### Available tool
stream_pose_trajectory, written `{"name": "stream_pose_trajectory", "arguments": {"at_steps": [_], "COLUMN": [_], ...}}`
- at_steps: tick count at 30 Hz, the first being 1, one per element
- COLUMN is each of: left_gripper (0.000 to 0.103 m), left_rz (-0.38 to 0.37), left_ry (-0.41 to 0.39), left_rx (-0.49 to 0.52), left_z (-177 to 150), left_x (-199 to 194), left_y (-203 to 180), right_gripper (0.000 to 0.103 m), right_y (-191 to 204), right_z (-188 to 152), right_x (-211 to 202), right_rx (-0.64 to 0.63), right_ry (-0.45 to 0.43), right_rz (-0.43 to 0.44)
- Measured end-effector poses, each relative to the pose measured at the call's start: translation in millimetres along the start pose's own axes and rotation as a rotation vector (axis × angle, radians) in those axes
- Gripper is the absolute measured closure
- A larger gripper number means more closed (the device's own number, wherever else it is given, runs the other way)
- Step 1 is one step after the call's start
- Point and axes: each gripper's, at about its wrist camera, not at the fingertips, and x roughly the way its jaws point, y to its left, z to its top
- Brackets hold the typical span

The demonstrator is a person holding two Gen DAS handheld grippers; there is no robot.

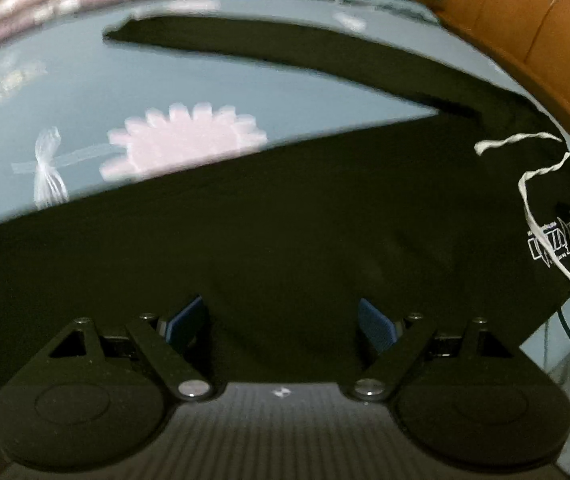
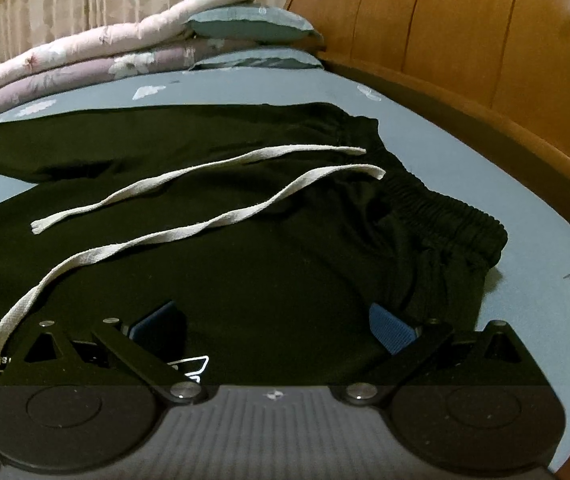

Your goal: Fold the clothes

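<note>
Blue-grey bed sheet [image 2: 465, 168] w/ wooden headboard [image 2: 465, 32] along its far-right edge; folded quilts [image 2: 85, 56] and pillows [image 2: 253, 24] stacked at the back. Black drawstring trousers [image 2: 245, 264] lie flat across the bed, waistband [image 2: 445, 208] near the headboard side, bare sheet around it. White drawcords [image 2: 189, 180] trail over the fabric. Left tool [image 1: 283, 322] spread wide above the cloth, nothing pinched; right tool [image 2: 275, 326] likewise spread. Left view only: pink flower print [image 1: 181, 144], separate legs.
</note>
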Motion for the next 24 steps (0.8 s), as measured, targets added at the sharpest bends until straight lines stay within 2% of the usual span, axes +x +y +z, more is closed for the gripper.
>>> {"name": "stream_pose_trajectory", "arguments": {"at_steps": [4, 10, 14, 19, 24], "left_gripper": [0.001, 0.001, 0.001, 0.001, 0.001], "left_rz": [-0.034, -0.093, -0.107, -0.083, -0.019], "left_ry": [-0.014, -0.013, -0.019, -0.041, -0.032], "left_rx": [-0.011, -0.048, -0.018, 0.068, 0.083], "left_z": [-6.5, -7.4, -9.5, -16.4, -8.3], "left_x": [3.7, 2.9, 1.2, 1.2, -3.1], "left_y": [1.8, 11.7, 14.0, 8.0, -1.3], "right_gripper": [0.000, 0.000, 0.000, 0.000, 0.000], "right_y": [-1.7, -1.3, -1.8, -7.2, -5.3], "right_z": [-0.2, -1.2, -1.3, -0.8, -1.4], "right_x": [0.6, -0.5, -0.5, -2.6, -1.7], "right_rx": [0.006, 0.010, 0.013, 0.053, 0.038], "right_ry": [-0.007, -0.017, -0.025, -0.046, -0.043], "right_rz": [0.004, 0.003, 0.004, 0.027, 0.023]}}
